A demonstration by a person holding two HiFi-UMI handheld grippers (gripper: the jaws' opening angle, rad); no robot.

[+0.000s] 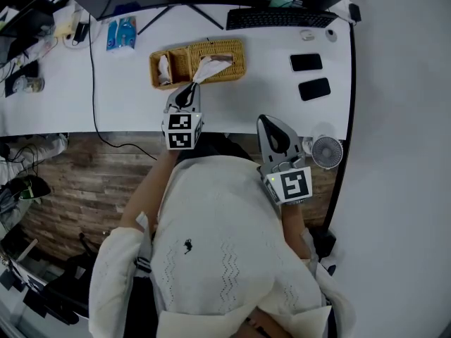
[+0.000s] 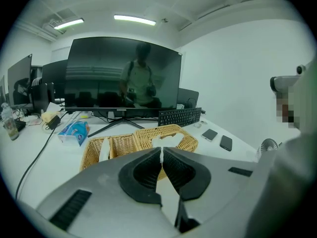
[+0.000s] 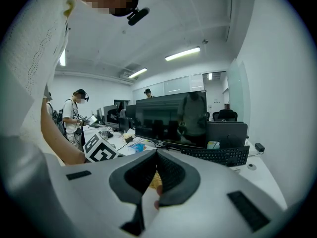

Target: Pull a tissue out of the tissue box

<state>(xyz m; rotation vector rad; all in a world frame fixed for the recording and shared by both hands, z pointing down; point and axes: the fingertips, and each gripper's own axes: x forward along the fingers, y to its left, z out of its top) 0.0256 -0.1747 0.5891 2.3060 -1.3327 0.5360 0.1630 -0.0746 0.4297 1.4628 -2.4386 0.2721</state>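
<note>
One tissue pinched; two grippers, one box.
The left gripper (image 1: 192, 86) was closed on the tissue (image 1: 211, 66) standing out of the wicker box (image 1: 229, 46) on the white desk (image 1: 127, 90). The right gripper (image 1: 266, 121) was held shut, empty. Two phones (image 1: 306, 62), one keyboard (image 1: 280, 18) and one fan (image 1: 327, 152) were counted in an office.

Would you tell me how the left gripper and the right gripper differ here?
The left gripper is shut on the tissue from the wicker tissue box; the right gripper is shut on nothing. The left reaches well over the desk; the right sits only at its near edge. Both are grey.
</note>
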